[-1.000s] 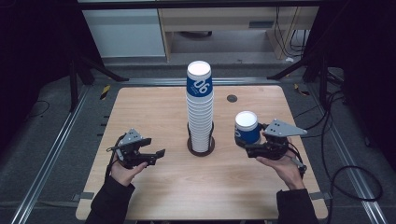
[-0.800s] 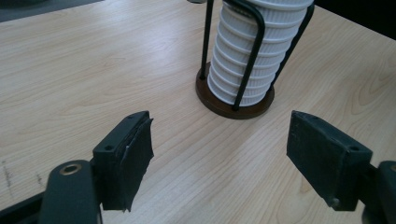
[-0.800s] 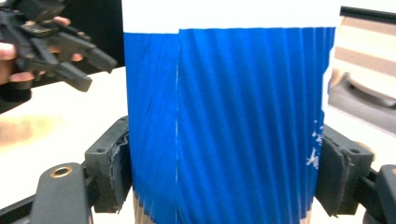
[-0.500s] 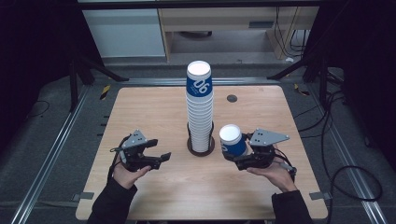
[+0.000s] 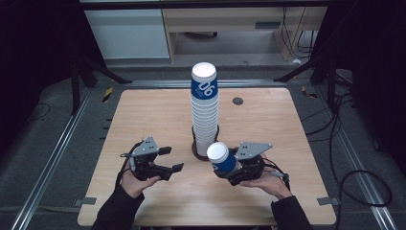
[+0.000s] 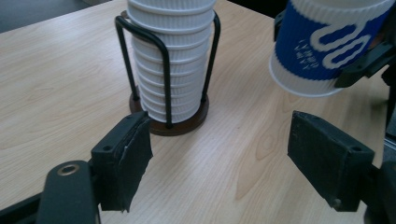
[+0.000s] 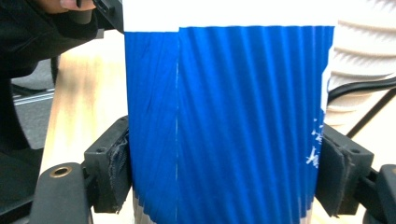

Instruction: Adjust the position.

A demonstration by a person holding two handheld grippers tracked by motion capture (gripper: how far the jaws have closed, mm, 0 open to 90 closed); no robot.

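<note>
A tall stack of white ribbed paper cups point(image 5: 205, 110), its top cup blue-sleeved, stands in a black wire holder point(image 5: 197, 149) at the table's middle. My right gripper point(image 5: 234, 167) is shut on a single blue-sleeved cup point(image 5: 223, 158), tilted with its mouth up and to the left, just right of the holder. The right gripper view shows both pads point(image 7: 116, 172) pressing the blue cup point(image 7: 224, 121). Left of the holder my left gripper point(image 5: 171, 158) is open; its jaws have just been opening, with nothing between them. In the left gripper view the stack point(image 6: 170, 60) stands ahead and the held cup point(image 6: 327, 42) at upper right.
The wooden table point(image 5: 143, 115) has a small dark round grommet point(image 5: 238, 100) behind the stack. Metal rails run along both sides, and cables lie on the floor at the right. A cabinet stands beyond the far edge.
The right gripper has carried the blue cup left and down, from the table's right side to beside the holder, tilting it. The left gripper has drifted slightly right and opened a little wider.
</note>
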